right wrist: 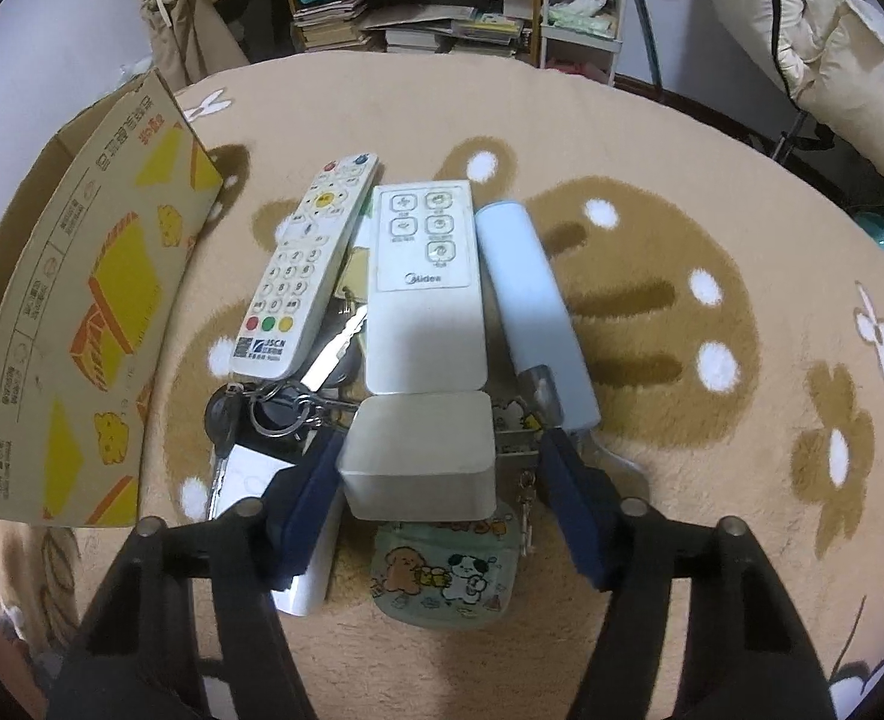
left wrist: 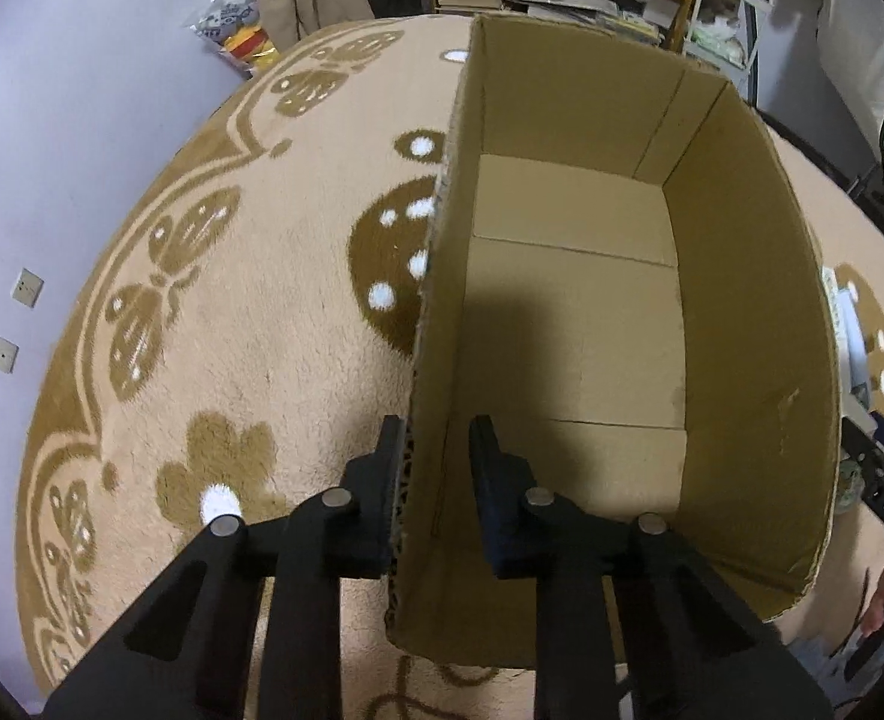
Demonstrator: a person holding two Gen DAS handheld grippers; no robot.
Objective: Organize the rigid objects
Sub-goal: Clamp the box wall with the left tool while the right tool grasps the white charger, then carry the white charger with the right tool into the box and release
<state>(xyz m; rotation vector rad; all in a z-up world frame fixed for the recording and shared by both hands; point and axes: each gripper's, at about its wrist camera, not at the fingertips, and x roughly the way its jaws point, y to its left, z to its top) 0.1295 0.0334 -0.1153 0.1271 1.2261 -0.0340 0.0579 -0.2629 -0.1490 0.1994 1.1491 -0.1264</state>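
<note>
Straddling the near wall of the open brown cardboard box (left wrist: 568,324), the left gripper (left wrist: 436,468) has one finger outside and one inside; its jaws look nearly closed on that wall, though whether both pads actually press it cannot be told, and the likely purpose is to steady the box for loading. Box interior: bare, nothing yet placed. Right gripper (right wrist: 436,468): jaws wide, set either side of the small grey-white rounded rectangular case (right wrist: 419,456), left pad touching or just beside it, right pad apart, nothing held yet. Remaining stock, heaped together on the beige patterned rug (right wrist: 712,180) just right of the box: white numbered TV remote (right wrist: 304,264), white flat Midea remote (right wrist: 421,282), pale blue cylindrical device (right wrist: 532,300), key bunch on rings (right wrist: 274,402), cartoon-printed pouch (right wrist: 445,570) underneath. Judged stage: first pick, case nearest and uppermost, hence taken first.
</note>
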